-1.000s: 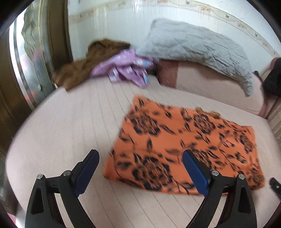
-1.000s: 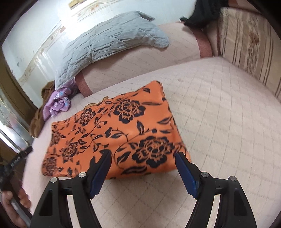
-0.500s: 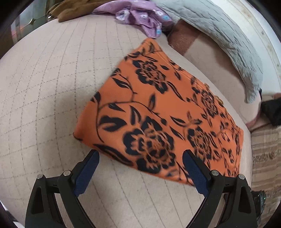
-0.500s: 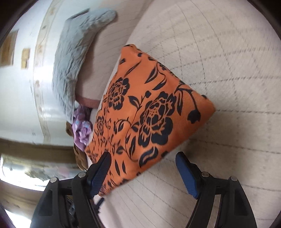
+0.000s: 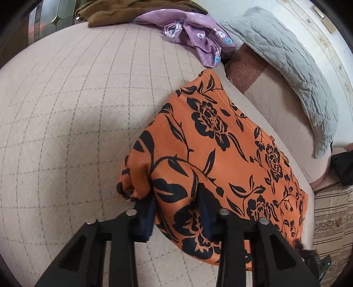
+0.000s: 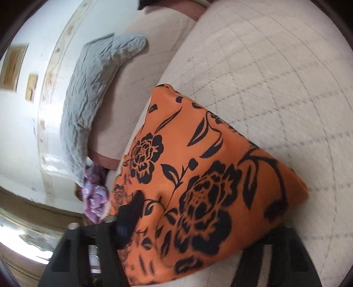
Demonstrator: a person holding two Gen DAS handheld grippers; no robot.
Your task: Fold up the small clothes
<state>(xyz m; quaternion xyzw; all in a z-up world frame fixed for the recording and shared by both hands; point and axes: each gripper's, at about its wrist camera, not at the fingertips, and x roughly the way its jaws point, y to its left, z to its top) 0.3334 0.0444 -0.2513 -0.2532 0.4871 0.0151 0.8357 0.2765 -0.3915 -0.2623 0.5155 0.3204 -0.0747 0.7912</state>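
Pinching the near corners of the orange floral garment (image 5: 220, 141), I have both claws on it now. My left gripper (image 5: 176, 212) has just been closing, and its blue pads (image 5: 147, 218) are clamped on a bunched ridge of the fabric that humps up between them. My right gripper (image 6: 185, 240) has also just been closing; cloth fills the gap between its jaws, and the one finger (image 6: 130, 218) I can see presses into the fabric, so I judge it clamped too, though the other finger is hidden under the cloth.

Beyond the claws the garment lies flat on the quilted beige bed cover (image 5: 77, 110), stretching away toward the far side of the bed.

My worry is the uneven bite. The left claw holds a thick gathered lump, not a clean edge, so when I lift, one layer could slip free and the fold would come out skewed. If the right claw has caught the bed cover along with the cloth, lifting would drag the cover up.

Farther off, past the garment's far edge, a purple flowered garment (image 5: 198, 37) and a brown one (image 5: 123, 11) lie in a loose heap, and a grey quilted pillow (image 5: 293, 72) leans against the wall. I see no containers anywhere.
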